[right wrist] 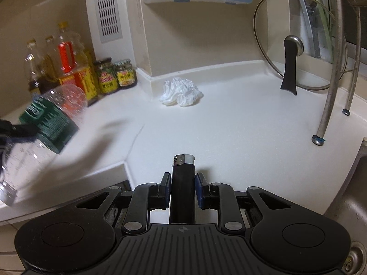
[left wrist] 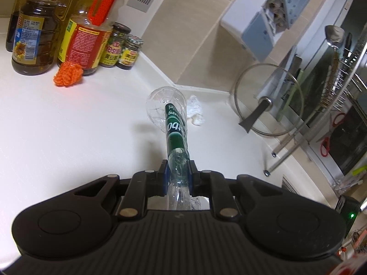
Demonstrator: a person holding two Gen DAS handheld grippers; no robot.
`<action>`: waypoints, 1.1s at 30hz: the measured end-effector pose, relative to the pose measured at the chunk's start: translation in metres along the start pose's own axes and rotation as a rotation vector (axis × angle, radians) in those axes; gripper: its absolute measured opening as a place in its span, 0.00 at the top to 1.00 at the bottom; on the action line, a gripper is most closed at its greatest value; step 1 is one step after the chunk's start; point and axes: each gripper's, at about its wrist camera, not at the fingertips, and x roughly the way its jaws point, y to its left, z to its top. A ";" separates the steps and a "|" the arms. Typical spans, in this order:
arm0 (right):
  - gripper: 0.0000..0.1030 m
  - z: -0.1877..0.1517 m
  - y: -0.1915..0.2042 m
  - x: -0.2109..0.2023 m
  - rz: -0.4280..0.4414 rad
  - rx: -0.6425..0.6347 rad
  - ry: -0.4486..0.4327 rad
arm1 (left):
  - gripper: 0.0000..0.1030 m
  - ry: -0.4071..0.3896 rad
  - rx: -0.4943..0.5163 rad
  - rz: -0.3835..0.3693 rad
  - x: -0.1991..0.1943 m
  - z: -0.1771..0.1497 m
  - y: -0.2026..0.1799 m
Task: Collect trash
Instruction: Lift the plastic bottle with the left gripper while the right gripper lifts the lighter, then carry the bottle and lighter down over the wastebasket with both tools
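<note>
My left gripper is shut on the neck end of an empty clear plastic bottle with a green label, which sticks out forward above the white counter. The same bottle shows blurred at the left edge of the right wrist view. My right gripper is shut on a black lighter with a silver top, held upright above the counter. A crumpled white tissue lies on the counter near the back wall, ahead of the right gripper, and the tissue shows just right of the bottle's base in the left wrist view.
Oil bottles and sauce jars crowd the back left corner, with an orange scrubber in front. A glass pot lid leans at the right by a metal dish rack. A steel sink lies at the right edge.
</note>
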 end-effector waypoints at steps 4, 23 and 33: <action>0.78 -0.007 0.005 -0.025 0.043 -0.004 -0.011 | 0.86 0.000 0.003 -0.013 -0.016 -0.019 -0.015; 0.78 -0.075 0.041 -0.080 0.239 -0.008 0.083 | 0.86 0.056 -0.069 0.052 -0.079 -0.123 -0.035; 0.78 -0.117 0.065 -0.063 0.237 -0.001 0.187 | 0.86 0.160 -0.133 0.075 -0.075 -0.165 -0.009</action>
